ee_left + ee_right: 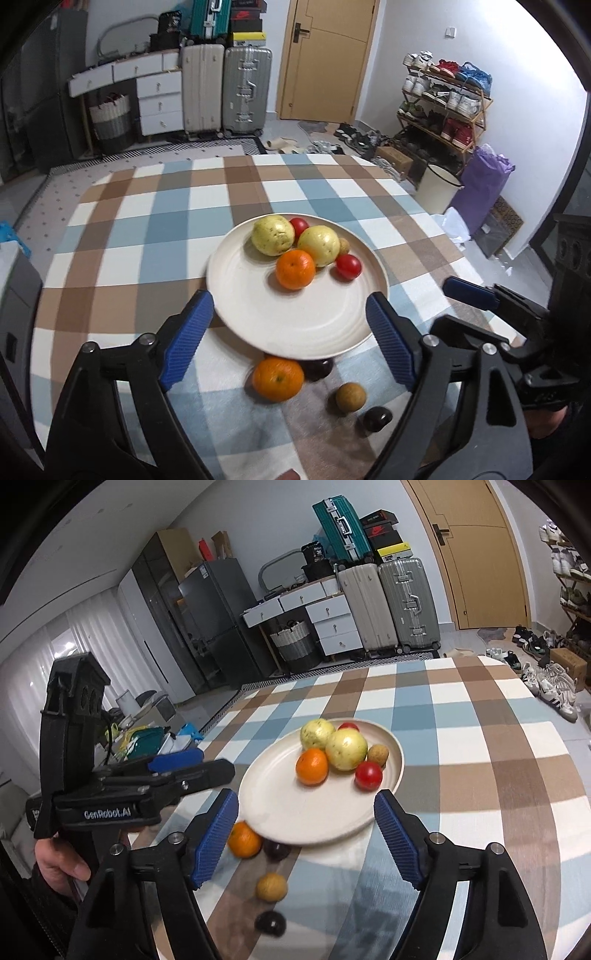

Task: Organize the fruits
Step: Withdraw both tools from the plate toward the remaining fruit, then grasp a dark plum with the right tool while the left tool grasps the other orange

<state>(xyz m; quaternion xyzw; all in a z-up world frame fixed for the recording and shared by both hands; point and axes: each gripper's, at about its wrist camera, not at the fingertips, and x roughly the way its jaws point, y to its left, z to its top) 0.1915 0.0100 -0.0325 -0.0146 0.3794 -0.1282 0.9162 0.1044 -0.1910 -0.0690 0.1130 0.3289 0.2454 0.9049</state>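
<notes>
Between left tool (290, 334) fingers: plate (314, 328).

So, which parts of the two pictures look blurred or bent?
Left wrist view: the loose orange before the cream round plate is slightly smeared; the room bends near the edges. Right wrist view: that orange and the dark fruit are blurred.

Checked tablecloth (155, 221) under plate (258, 317), 1 orange (277, 379), 1 longan (351, 396), 2 dark fruits (377, 418).
</notes>
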